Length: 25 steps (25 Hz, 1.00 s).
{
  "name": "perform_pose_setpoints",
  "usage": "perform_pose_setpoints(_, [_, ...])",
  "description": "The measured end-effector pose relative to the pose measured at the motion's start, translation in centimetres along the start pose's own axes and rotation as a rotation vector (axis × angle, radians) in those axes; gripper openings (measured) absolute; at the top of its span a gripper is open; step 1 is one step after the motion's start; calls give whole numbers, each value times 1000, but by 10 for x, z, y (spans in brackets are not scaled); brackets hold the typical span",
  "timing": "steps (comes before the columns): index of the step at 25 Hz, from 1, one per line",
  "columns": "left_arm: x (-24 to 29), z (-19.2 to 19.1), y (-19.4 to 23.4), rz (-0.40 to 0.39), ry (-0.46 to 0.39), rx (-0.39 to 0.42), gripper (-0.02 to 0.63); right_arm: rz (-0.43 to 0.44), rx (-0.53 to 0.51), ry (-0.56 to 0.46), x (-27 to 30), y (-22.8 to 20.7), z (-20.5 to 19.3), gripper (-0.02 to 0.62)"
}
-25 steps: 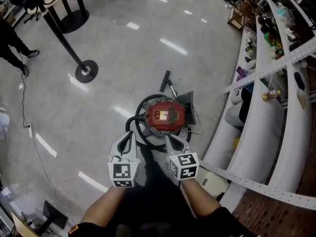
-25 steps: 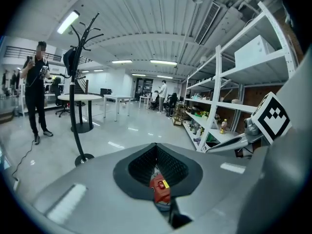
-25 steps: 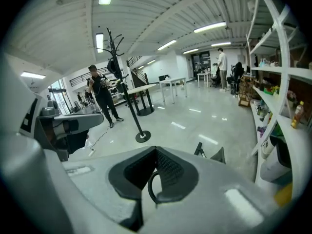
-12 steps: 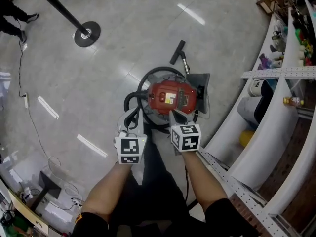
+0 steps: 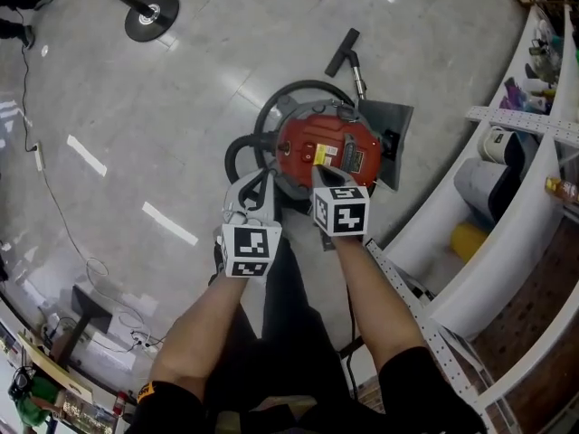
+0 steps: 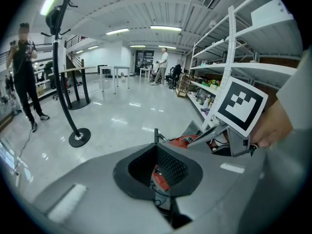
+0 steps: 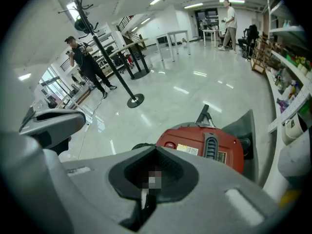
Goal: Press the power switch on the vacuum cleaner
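Grey right tool [image 5: 319,177], closed, over red vacuum cleaner [image 5: 348,145]

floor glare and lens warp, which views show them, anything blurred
Head view: ceiling lights streak white across the glossy floor, shelves curve at the edge. Left gripper view: fisheye, dark corners, stand bowed. Right gripper view: vacuum sharp, light streaks on the floor too.

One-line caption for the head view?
Left hand-held gripper and right hand-held gripper, both shut, reach toward the red vacuum on the floor.
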<state>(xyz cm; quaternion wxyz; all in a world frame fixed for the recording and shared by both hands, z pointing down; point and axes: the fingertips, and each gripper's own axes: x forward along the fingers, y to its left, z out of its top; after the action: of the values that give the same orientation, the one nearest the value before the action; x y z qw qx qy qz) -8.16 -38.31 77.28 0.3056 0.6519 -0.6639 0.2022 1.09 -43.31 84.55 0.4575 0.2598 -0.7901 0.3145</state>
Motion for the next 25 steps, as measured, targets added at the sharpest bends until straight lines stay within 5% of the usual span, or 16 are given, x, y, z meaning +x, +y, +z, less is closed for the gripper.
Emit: perform_pose_setpoints(25, [56,-47,20,-19,104,1,15,-24,0,190,84,-19,-36,-8])
